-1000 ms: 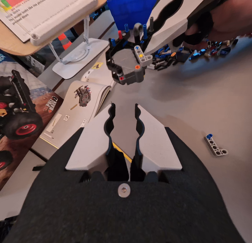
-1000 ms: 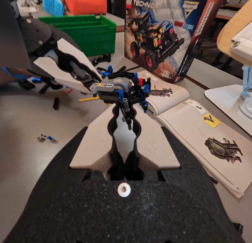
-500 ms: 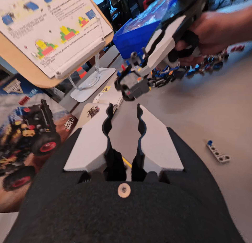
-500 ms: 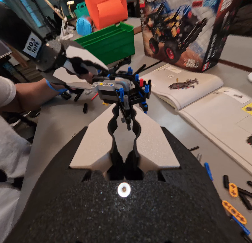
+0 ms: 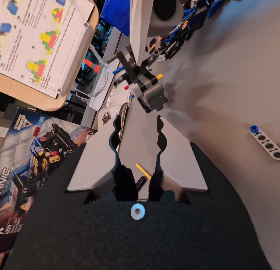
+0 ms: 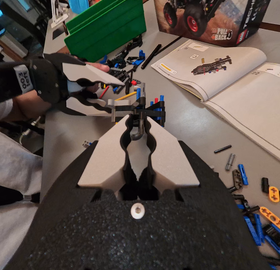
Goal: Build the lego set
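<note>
Two grippers are working over the grey desk (image 6: 189, 126). Right gripper (image 6: 137, 120) is pinching the half-built model (image 6: 140, 109) by a dark grey bent piece between its fingers (image 6: 166, 153), holding the model in the air above the desk. Left gripper (image 5: 137, 121) is hanging empty just short of the model (image 5: 145, 86), its fingers (image 5: 97, 156) spread apart with bare desk (image 5: 212, 65) showing between them; in the right wrist view it (image 6: 116, 98) is sitting just left of the model, tips almost at the model's light grey beam. Beneath the left gripper a yellow axle (image 5: 143, 171) and a black pin (image 5: 140, 182) are lying on the desk. Right of the model, in the left wrist view, a grey beam (image 5: 266, 144) with a blue pin is lying well apart. Behind the model, in the right wrist view, loose parts (image 6: 125, 62) are lying in front of a green bin (image 6: 106, 24), and the open manual (image 6: 212, 68) is lying to the model's right, with the box (image 6: 212, 15) standing beyond it. More loose parts (image 6: 257, 209) are lying at the lower right.
</note>
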`<move>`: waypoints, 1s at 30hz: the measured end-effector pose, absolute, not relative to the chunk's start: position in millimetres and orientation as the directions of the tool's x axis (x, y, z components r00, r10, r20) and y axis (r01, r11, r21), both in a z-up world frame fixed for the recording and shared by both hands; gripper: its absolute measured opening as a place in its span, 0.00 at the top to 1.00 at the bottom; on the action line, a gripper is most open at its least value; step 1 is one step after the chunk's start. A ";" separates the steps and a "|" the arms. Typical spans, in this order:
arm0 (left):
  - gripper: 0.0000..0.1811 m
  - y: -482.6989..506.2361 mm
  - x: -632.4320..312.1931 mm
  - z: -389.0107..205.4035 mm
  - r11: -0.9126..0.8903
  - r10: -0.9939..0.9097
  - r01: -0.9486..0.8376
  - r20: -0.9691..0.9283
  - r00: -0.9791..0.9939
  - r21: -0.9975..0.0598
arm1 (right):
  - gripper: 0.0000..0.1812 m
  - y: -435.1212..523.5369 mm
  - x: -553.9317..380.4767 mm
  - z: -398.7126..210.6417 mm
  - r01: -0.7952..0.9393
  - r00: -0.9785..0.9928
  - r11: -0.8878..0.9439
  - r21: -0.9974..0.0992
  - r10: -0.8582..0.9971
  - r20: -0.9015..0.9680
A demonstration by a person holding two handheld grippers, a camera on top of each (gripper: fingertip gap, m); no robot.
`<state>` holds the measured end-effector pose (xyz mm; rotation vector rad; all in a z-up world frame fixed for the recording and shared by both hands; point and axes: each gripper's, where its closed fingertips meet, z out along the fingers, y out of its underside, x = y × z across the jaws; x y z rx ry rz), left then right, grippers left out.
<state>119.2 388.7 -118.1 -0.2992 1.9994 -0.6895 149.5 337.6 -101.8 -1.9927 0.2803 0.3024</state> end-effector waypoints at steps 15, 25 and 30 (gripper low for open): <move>0.74 356.9 119.0 -108.2 0.544 -0.689 -0.027 -0.427 -0.586 -0.839 | 0.93 336.7 144.5 -71.5 -0.556 0.804 -0.271 -0.786 0.067 -0.591; 0.68 333.7 94.2 -85.3 0.224 -0.632 -0.117 -0.053 -0.773 -0.968 | 0.94 326.3 132.3 -44.8 -0.663 0.599 -0.236 -0.711 0.402 -0.692; 0.66 323.2 82.8 -69.5 0.041 -0.538 -0.234 0.176 -0.824 -0.971 | 0.94 321.5 123.3 -32.4 -0.693 0.497 -0.239 -0.680 0.525 -0.691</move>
